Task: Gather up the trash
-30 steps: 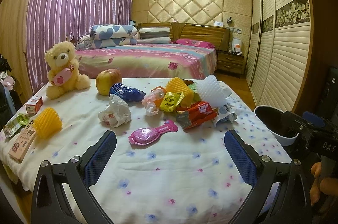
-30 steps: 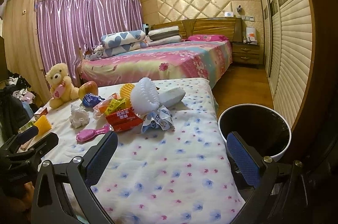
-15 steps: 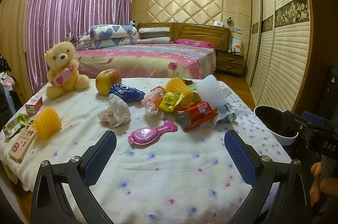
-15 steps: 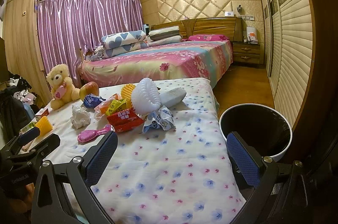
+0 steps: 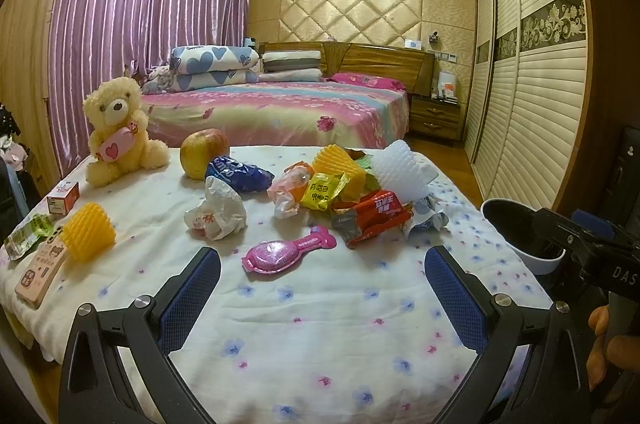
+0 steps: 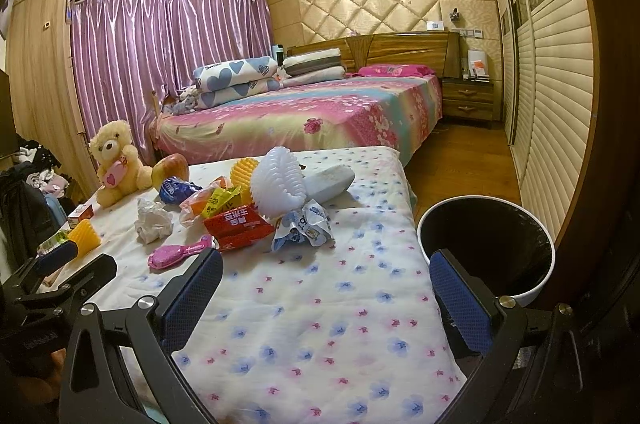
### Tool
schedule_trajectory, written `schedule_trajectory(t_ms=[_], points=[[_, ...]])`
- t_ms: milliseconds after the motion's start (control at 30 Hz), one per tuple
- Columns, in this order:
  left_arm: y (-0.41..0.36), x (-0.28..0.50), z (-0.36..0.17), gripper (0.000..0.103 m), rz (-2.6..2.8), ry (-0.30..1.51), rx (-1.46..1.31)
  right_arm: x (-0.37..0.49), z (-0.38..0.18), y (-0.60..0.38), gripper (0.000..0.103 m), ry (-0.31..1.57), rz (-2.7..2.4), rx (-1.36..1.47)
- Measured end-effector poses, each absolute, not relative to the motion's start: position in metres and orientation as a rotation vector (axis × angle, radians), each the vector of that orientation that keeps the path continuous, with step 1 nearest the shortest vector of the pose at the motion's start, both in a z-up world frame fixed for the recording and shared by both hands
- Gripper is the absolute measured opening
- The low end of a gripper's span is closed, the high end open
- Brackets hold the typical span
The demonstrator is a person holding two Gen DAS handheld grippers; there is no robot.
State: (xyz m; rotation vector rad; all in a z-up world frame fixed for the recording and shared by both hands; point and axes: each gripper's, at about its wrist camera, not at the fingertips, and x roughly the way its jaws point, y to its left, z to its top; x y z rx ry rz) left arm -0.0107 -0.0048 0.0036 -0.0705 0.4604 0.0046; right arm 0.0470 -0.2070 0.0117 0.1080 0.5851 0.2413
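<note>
- We hold the left gripper (image 5: 322, 290) and the right gripper (image 6: 326, 290) with jaws wide apart and empty, both low over the near part of the flowered cloth (image 5: 320, 324).
- The trash lies in a heap at mid-table: red wrapper (image 5: 370, 214), yellow packet (image 5: 322, 188), crumpled bag (image 5: 218, 214). The bin (image 6: 486, 250) stands beside the table's right edge.
- We could grab the apple (image 5: 204, 153) or the teddy bear (image 5: 118, 131) by mistake, as they sit near the wrappers.
- Thin wrappers may slip from the pads, or several may come up together and fall beside the bin.
</note>
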Motion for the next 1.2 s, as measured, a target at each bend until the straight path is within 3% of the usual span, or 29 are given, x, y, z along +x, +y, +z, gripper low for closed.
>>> schedule_trajectory(t_ms=[633, 933, 1033, 1200], points=[[0.009, 0.022, -0.014, 0.102, 0.007, 0.543, -0.100, 0.065, -0.003, -0.200, 0.103, 0.657, 0.272, 0.122], [0.012, 0.061, -0.021, 0.092, -0.051, 0.610, -0.130, 0.099, -0.019, -0.201, 0.102, 0.732, 0.298, 0.126], [0.010, 0.075, -0.023, 0.088, -0.064, 0.626, -0.121, 0.112, -0.025, -0.200, 0.096, 0.764, 0.319, 0.138], [0.004, 0.098, -0.028, 0.085, -0.088, 0.654, -0.112, 0.138, -0.037, -0.200, 0.075, 0.835, 0.338, 0.175]])
